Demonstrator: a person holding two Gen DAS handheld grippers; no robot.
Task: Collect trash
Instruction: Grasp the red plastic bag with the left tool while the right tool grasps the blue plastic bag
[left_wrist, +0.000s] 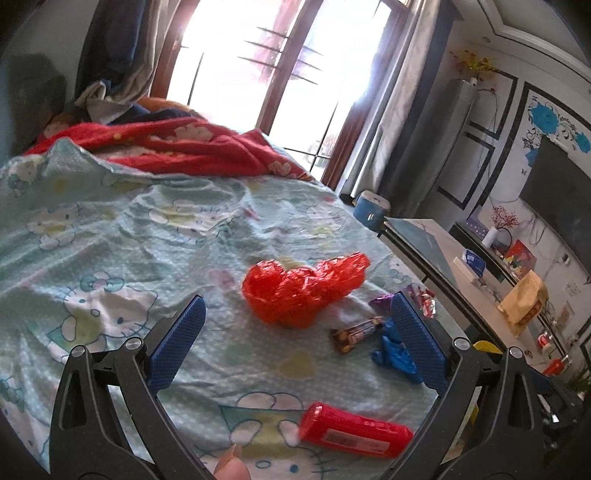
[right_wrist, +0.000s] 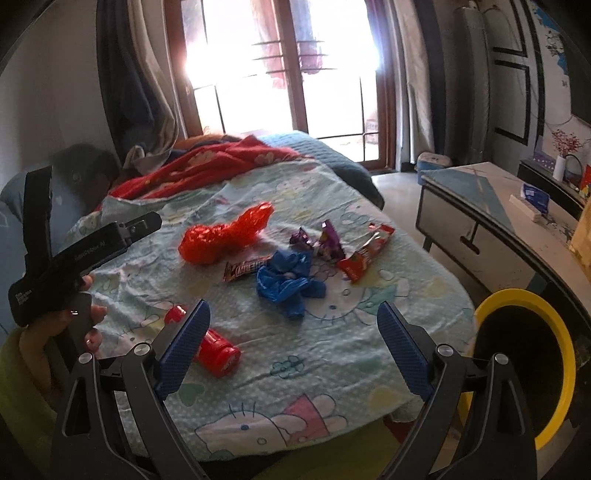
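Note:
Trash lies scattered on a bed with a cartoon-cat sheet (right_wrist: 332, 350). A crumpled red plastic bag (left_wrist: 299, 291) (right_wrist: 225, 232) sits mid-bed. Near it are a brown candy bar wrapper (left_wrist: 356, 332) (right_wrist: 245, 267), a crumpled blue bag (left_wrist: 397, 352) (right_wrist: 288, 280), purple wrappers (right_wrist: 325, 240), a red snack wrapper (right_wrist: 365, 253) and a red canister (left_wrist: 354, 434) (right_wrist: 210, 341) lying on its side. My left gripper (left_wrist: 299, 317) hovers open just short of the red bag. My right gripper (right_wrist: 293, 321) is open above the sheet, near the blue bag. A hand (right_wrist: 62, 332) holds the left gripper's body (right_wrist: 85, 254).
A yellow-rimmed black bin (right_wrist: 524, 373) stands at the bed's right corner. A low table (right_wrist: 480, 206) with boxes is beyond it. Red bedding (right_wrist: 207, 162) is heaped at the bed's far end by the bright window.

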